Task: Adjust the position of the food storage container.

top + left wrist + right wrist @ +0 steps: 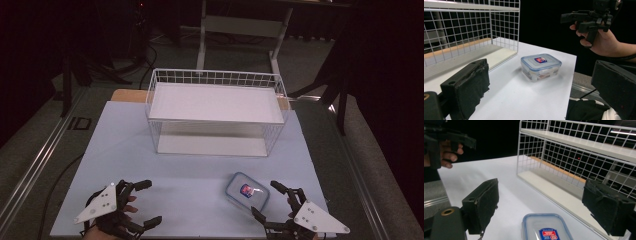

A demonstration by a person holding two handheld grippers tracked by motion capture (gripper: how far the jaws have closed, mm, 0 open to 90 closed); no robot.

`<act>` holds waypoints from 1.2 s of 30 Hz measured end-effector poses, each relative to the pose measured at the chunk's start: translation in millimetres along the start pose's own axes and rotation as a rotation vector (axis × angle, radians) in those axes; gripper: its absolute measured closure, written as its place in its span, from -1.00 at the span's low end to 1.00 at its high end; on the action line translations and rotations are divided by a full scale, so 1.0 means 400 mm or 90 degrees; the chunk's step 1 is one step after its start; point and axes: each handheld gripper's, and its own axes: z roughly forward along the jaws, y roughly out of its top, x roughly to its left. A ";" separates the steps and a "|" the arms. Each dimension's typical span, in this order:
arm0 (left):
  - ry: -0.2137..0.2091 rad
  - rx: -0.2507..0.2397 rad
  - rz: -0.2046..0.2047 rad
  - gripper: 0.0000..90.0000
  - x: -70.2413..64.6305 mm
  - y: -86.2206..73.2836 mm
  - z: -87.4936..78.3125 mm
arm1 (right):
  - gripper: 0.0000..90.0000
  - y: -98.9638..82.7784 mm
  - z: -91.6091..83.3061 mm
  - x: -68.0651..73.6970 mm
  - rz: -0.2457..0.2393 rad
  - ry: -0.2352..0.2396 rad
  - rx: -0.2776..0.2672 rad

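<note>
So far nothing has been grasped: the lidded container (247, 192) is left lying on the worktop (190, 150) just ahead of the right claw (268, 199) (jaws spread), while the left claw (146, 202) is likewise held spread, well apart from it.

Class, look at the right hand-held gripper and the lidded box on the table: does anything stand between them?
Nothing visible does. The right hand-held gripper hovers open beside the box, with bare table around them; the wire rack stands farther back.
</note>
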 end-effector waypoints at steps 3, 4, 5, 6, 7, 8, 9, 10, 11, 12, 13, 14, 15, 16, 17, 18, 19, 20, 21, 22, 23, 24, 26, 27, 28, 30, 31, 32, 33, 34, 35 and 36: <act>-0.001 0.003 0.001 -0.94 -0.001 -0.001 0.001 | -0.66 0.005 -0.003 -0.004 0.016 0.012 -0.004; 0.001 0.005 0.003 -0.94 -0.002 -0.002 0.001 | -0.66 0.005 -0.003 -0.004 0.016 0.012 -0.004; 0.001 0.005 0.003 -0.94 -0.002 -0.002 0.001 | -0.66 0.005 -0.003 -0.004 0.016 0.012 -0.004; -0.001 0.003 0.002 -0.94 -0.003 -0.005 -0.003 | -0.66 0.006 -0.004 -0.007 0.021 0.016 0.003; 0.000 0.001 0.002 -0.94 -0.003 -0.006 -0.004 | -0.66 0.008 -0.009 -0.013 0.025 0.015 0.025; 0.000 0.000 0.001 -0.94 -0.002 -0.005 -0.005 | -0.66 0.008 -0.013 -0.017 0.029 0.017 0.020; 0.002 -0.001 0.003 -0.94 -0.001 -0.004 -0.005 | -0.66 0.008 -0.015 -0.021 0.037 0.020 0.019; 0.002 -0.002 0.004 -0.94 0.000 -0.004 -0.005 | -0.66 0.008 -0.015 -0.021 0.037 0.020 0.019; 0.003 0.000 0.005 -0.94 0.002 -0.005 -0.004 | -0.69 0.010 -0.015 -0.030 0.056 0.021 0.022; 0.003 0.000 0.005 -0.94 0.002 -0.005 -0.004 | -0.69 0.010 -0.015 -0.030 0.056 0.021 0.022; 0.003 0.002 0.007 -0.94 0.003 -0.006 -0.003 | -0.69 0.010 -0.010 -0.040 0.057 0.017 0.048; 0.003 0.006 0.009 -0.94 0.004 -0.007 -0.001 | -0.67 0.006 -0.010 -0.042 0.055 0.009 0.052; 0.002 0.007 0.007 -0.94 0.005 -0.008 0.000 | -0.65 0.002 -0.011 -0.047 0.058 0.016 0.060; 0.000 0.008 0.006 -0.94 0.006 -0.010 0.002 | -0.65 0.002 -0.011 -0.047 0.058 0.016 0.060; 0.000 0.009 0.008 -0.94 0.007 -0.011 0.003 | -0.62 -0.003 -0.011 -0.050 0.059 0.008 0.070; -0.002 0.009 0.007 -0.94 0.007 -0.011 0.005 | -0.51 -0.009 -0.011 -0.055 0.066 0.007 0.077; -0.002 0.013 0.008 -0.94 0.008 -0.013 0.008 | -0.37 -0.023 -0.014 -0.067 0.077 0.005 0.090; -0.002 0.013 0.008 -0.94 0.008 -0.013 0.008 | -0.21 -0.030 -0.016 -0.074 0.084 0.012 0.099; -0.003 0.016 0.009 -0.94 0.008 -0.014 0.009 | -0.11 -0.038 -0.017 -0.083 0.087 0.024 0.109; -0.004 0.018 0.009 -0.94 0.008 -0.015 0.010 | -0.11 -0.038 -0.017 -0.083 0.087 0.024 0.109; -0.003 0.018 0.010 -0.94 0.007 -0.016 0.011 | -0.06 -0.045 -0.019 -0.088 0.089 0.024 0.124; -0.004 0.018 0.010 -0.94 0.007 -0.016 0.012 | 0.04 -0.053 -0.020 -0.094 0.088 0.029 0.139; -0.003 0.018 0.010 -0.94 0.007 -0.016 0.012 | 0.14 -0.069 -0.024 -0.101 0.086 0.025 0.161; -0.002 0.016 0.011 -0.94 0.006 -0.015 0.011 | 0.22 -0.077 -0.026 -0.106 0.090 0.029 0.169; -0.003 0.015 0.012 -0.94 0.005 -0.014 0.011 | 0.28 -0.086 -0.028 -0.110 0.086 0.028 0.183; -0.002 0.012 0.014 -0.94 0.003 -0.013 0.011 | 0.46 -0.101 -0.031 -0.115 0.085 0.029 0.197; -0.003 0.011 0.016 -0.94 0.002 -0.013 0.012 | 0.54 -0.110 -0.033 -0.120 0.091 0.036 0.204; -0.004 0.011 0.017 -0.94 0.002 -0.013 0.013 | 0.59 -0.119 -0.034 -0.125 0.090 0.040 0.216; -0.003 0.014 0.018 -0.94 0.002 -0.013 0.014 | 0.66 -0.128 -0.034 -0.128 0.091 0.039 0.225; -0.003 0.018 0.020 -0.94 0.002 -0.014 0.015 | 0.72 -0.138 -0.034 -0.134 0.094 0.043 0.236; -0.003 0.019 0.020 -0.94 0.002 -0.014 0.016 | 0.78 -0.151 -0.033 -0.141 0.102 0.050 0.252; -0.002 0.021 0.021 -0.94 0.002 -0.015 0.017 | 0.81 -0.159 -0.032 -0.145 0.108 0.055 0.263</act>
